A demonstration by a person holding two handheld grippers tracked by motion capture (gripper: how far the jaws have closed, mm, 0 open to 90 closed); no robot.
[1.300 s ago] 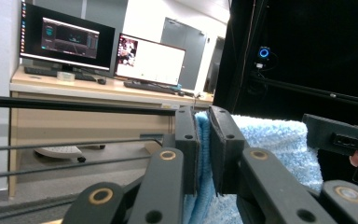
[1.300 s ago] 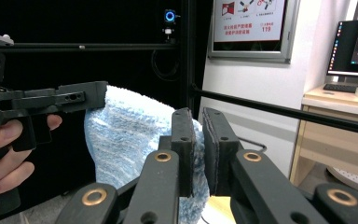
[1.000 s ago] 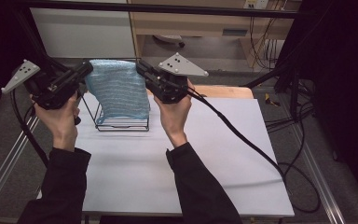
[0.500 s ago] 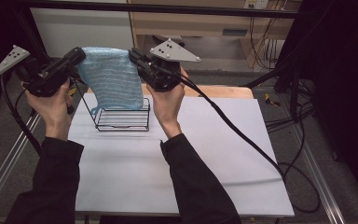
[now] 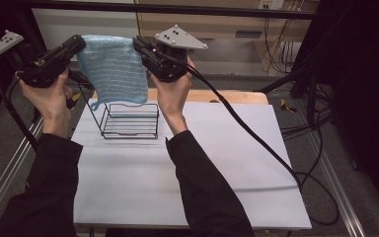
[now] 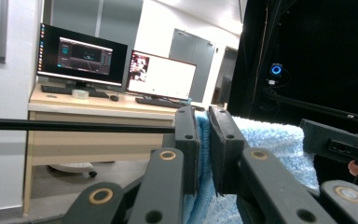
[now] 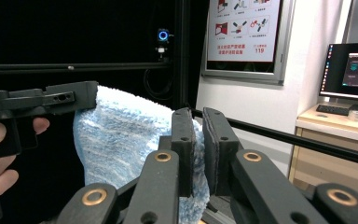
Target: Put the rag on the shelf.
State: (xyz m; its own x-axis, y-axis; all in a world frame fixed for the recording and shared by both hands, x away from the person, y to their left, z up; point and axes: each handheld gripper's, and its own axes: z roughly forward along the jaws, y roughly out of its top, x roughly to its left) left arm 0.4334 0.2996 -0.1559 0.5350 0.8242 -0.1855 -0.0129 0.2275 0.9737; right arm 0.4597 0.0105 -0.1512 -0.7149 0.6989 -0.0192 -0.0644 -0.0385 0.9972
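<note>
Blue-and-white striped terry cloth (image 5: 112, 69) hangs in the air above the back left part of the table, stretched by its two top corners between the two grippers. Its lower edge dangles just over a black wire basket (image 5: 130, 121), which stands on the white table top (image 5: 227, 163); from the high view I cannot tell whether cloth and basket touch.

At the cloth's left top corner, the left gripper (image 5: 80, 43) has its black jaws pressed together on the fabric; its own view shows the cloth pinched between the two pads (image 6: 204, 144), with the fluffy top edge running off toward the other tool. At the right top corner, the right gripper (image 5: 139, 44) pinches the cloth the same way, the fabric squeezed between its pads (image 7: 196, 154) and hanging down beyond them.

Both hands are raised, dark sleeves coming in from below. A black cable (image 5: 246, 128) trails from the right gripper across the table. Behind, a wooden desk (image 6: 98, 121) carries two lit monitors.
</note>
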